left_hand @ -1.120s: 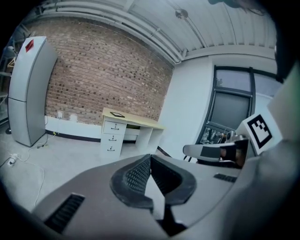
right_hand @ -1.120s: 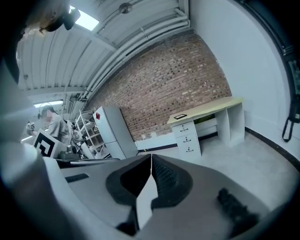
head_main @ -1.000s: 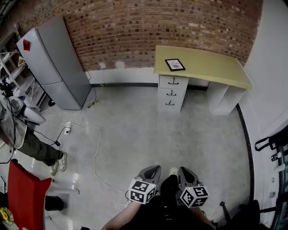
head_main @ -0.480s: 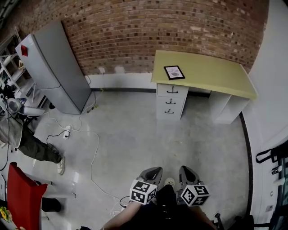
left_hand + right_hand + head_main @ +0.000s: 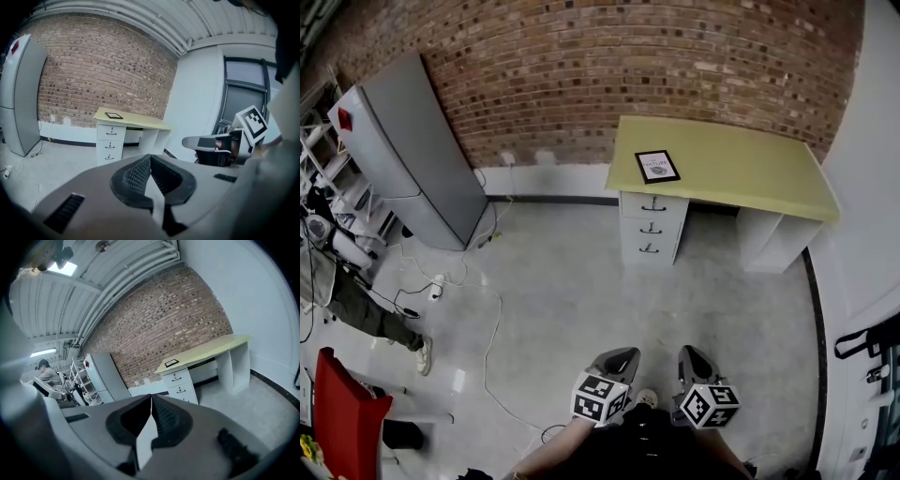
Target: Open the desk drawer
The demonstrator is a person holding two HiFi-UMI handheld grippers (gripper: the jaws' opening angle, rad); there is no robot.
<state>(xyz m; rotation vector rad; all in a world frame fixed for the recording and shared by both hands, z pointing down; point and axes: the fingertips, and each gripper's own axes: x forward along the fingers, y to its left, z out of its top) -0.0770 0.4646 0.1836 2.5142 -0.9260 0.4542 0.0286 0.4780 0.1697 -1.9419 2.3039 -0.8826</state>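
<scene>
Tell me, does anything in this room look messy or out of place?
Only the loose white cables snaking across the floor beside the grey fridge. The desk looks tidy: its three drawers are shut and a framed card lies flat on top.

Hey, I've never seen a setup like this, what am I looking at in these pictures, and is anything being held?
No robot here: a person holds tongs in each hand. The wide picture comes from a camera on their head, looking down; the left tongs and right tongs show at the bottom, each bearing a marker cube. The other two come from cameras riding on each tool, looking along its jaws. Both are shut and hold nothing. Across the floor stands a yellow-topped desk with a framed picture on it and three closed drawers beneath.
</scene>
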